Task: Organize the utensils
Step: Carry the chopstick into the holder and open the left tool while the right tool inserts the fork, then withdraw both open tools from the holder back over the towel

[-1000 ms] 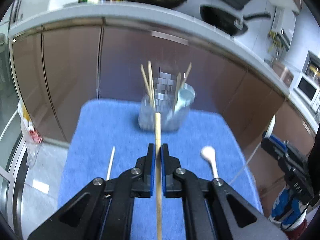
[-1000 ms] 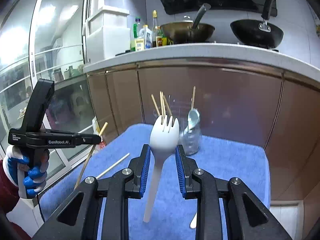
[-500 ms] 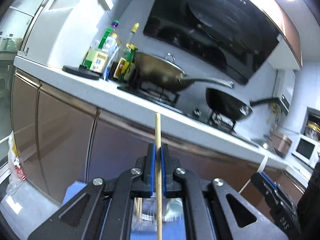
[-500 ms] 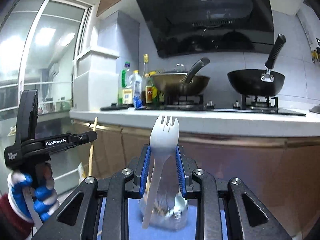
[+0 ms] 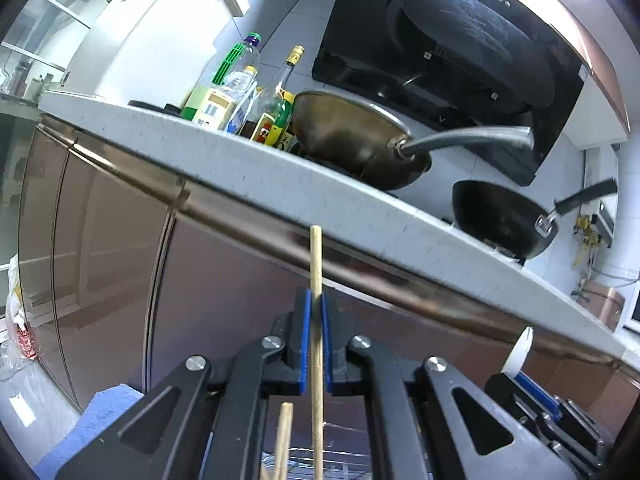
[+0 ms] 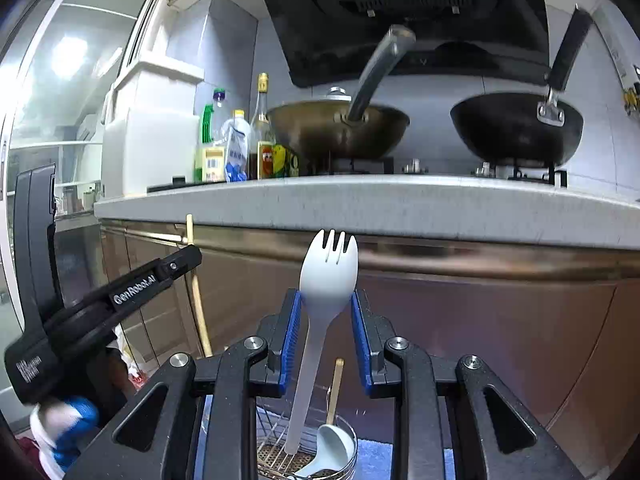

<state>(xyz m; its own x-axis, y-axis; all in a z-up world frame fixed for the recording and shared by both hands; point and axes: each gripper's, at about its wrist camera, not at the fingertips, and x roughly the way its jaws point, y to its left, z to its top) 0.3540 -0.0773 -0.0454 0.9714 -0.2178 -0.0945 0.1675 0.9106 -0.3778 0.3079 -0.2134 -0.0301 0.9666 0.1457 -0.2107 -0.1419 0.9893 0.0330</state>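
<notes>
My left gripper point(image 5: 315, 312) is shut on a wooden chopstick point(image 5: 316, 272) held upright, its lower end reaching down toward the wire utensil holder point(image 5: 300, 464) just below. Another chopstick point(image 5: 283, 436) stands in that holder. My right gripper point(image 6: 325, 312) is shut on a white plastic spork point(image 6: 326, 276), tines up, its handle end down inside the round utensil holder point(image 6: 308, 456), which also holds a white spoon point(image 6: 328, 452) and a chopstick point(image 6: 335, 384). The left gripper point(image 6: 176, 264) with its chopstick shows at left in the right wrist view.
A kitchen counter point(image 6: 360, 200) with brown cabinet fronts stands close ahead. On it are a brass wok point(image 6: 336, 128), a black wok point(image 6: 516, 128) and several bottles point(image 6: 240, 152). The blue cloth point(image 5: 92, 428) covers the table below. The right gripper's spork tip point(image 5: 520, 350) shows at right.
Both grippers have tilted up and come over the holder. The spork's handle and the chopstick's lower end have dropped down to the holder. Both grips are unchanged.
</notes>
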